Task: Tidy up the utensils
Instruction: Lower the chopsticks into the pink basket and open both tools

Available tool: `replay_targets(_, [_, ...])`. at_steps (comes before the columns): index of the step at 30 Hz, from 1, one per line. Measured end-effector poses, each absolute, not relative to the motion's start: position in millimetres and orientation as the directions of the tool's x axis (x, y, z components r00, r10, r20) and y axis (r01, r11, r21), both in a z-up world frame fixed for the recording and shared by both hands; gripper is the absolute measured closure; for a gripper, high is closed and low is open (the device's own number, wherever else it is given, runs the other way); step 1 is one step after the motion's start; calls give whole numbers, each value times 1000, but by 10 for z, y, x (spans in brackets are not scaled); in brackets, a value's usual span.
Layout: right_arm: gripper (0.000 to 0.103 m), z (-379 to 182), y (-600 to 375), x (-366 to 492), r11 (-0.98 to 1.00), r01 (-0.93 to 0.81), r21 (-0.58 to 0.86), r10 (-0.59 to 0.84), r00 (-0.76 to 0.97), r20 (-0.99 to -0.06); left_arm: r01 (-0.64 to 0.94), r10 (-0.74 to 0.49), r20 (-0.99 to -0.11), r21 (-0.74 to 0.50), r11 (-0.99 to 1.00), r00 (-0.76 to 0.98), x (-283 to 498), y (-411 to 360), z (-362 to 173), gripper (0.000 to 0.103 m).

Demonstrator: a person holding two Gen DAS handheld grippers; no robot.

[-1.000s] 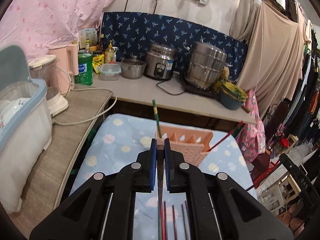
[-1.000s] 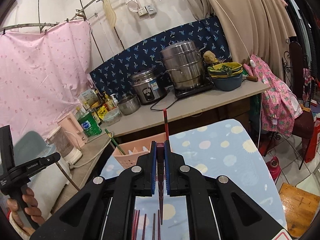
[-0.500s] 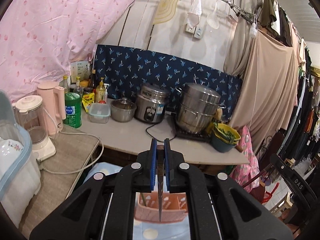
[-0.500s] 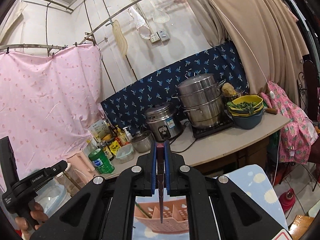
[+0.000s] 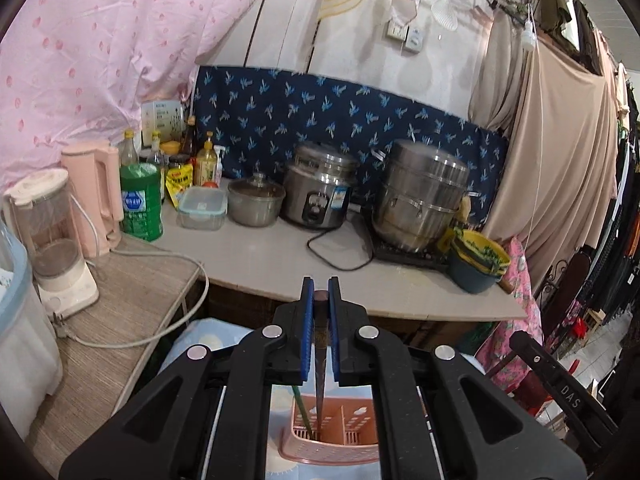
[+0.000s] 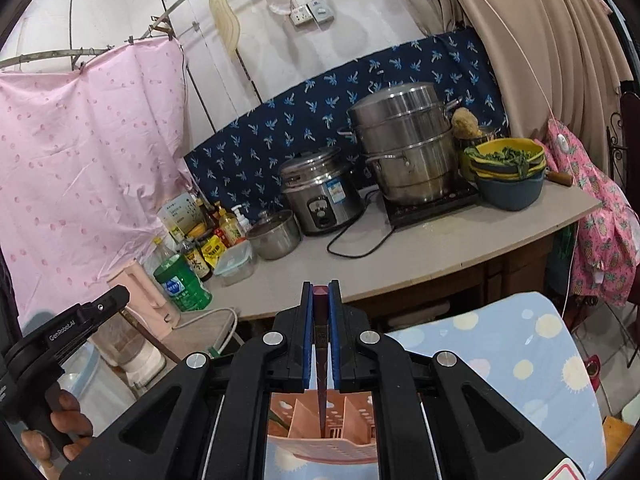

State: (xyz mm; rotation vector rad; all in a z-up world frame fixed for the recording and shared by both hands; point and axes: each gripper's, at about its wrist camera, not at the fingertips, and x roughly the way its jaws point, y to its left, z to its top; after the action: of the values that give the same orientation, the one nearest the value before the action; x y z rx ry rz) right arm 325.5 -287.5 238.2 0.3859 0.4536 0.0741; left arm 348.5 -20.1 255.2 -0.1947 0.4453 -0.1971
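Now you are clamping a dark red chopstick [image 5: 320, 356] in your left gripper [image 5: 320, 300] and another [image 6: 321, 364] in your right gripper [image 6: 321, 300], both dipping into the pink perforated plastic basket [image 5: 340, 446] at bottom centre.

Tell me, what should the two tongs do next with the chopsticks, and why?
Probably open and let go. The left tongs and right tongs each pinch a dark chopstick pointing down, its tip already inside the pink basket, where a green chopstick already leans.
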Motion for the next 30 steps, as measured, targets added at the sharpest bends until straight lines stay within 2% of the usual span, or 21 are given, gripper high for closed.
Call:
replay_targets(5, [96,2072,-2784,3329,933,38,357,143,873,-467,139,-225,-489,-205,969,843,3628,-256,2145,96])
replay_targets(12, [95,1955,-2763,3345,942,58,332,118,867,-485,136,-214,-525,-184,974,824,3652,-300,1914,95])
replay_targets(14, [90,1972,-2784,3325,942,62,331,111,871,-479,127,-212,-524,-193,973,825,3632,-282,1883,94])
replay_targets(16, [85,2010,-2805,3287,942,61,331,109,876,-470,125,-213,-527,-198,972,823,3606,-274,1868,85])
replay_targets(18, [77,2041,-2831,3238,940,62,337,106,882,-458,113,-201,-527,-195,974,826,3573,-267,1862,61])
replay_targets(19, [73,2067,-2843,3202,938,60,341,107,886,-451,102,-190,-524,-193,976,830,3547,-259,1865,56])
replay_targets(21, [70,2113,-2859,3135,937,57,345,107,892,-439,97,-184,-516,-191,977,837,3491,-246,1879,46])
replay_targets(30, [62,2233,-2855,2723,936,38,351,118,903,-413,91,-169,-518,-173,981,838,3179,-139,1902,43])
